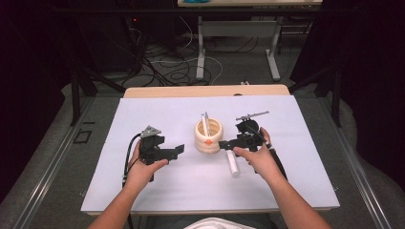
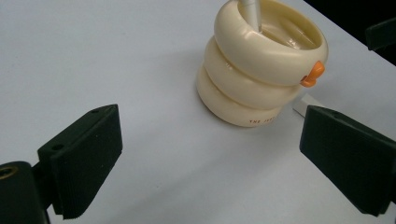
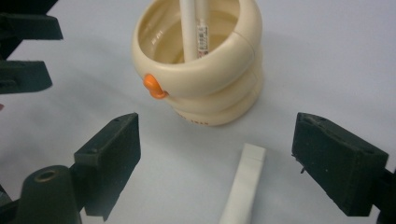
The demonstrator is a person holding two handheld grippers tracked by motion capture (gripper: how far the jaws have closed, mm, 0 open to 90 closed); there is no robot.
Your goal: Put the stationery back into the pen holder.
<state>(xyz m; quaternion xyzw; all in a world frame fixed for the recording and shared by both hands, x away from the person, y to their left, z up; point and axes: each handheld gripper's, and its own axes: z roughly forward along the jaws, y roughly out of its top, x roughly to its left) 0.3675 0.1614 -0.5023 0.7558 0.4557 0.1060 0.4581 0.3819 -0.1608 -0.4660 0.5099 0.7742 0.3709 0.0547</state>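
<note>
Now | left gripper [image 1: 179,150] fingers apart, empty | right gripper [image 1: 224,143] fingers apart over white plastic stick [image 3: 243,186] | cream ringed holder [image 1: 208,136] mid-tabletop

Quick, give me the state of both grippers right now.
Left gripper: open, holding nothing.
Right gripper: open, holding nothing; the white stick lies on the table between its jaws, untouched.

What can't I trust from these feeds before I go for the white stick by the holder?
- White stick: near end cut off by the right gripper view's bottom edge.
- Print low on the cream holder: too small to read in the left gripper view.
- Pens in the holder: tops cut off by the right gripper view's top edge.
</note>
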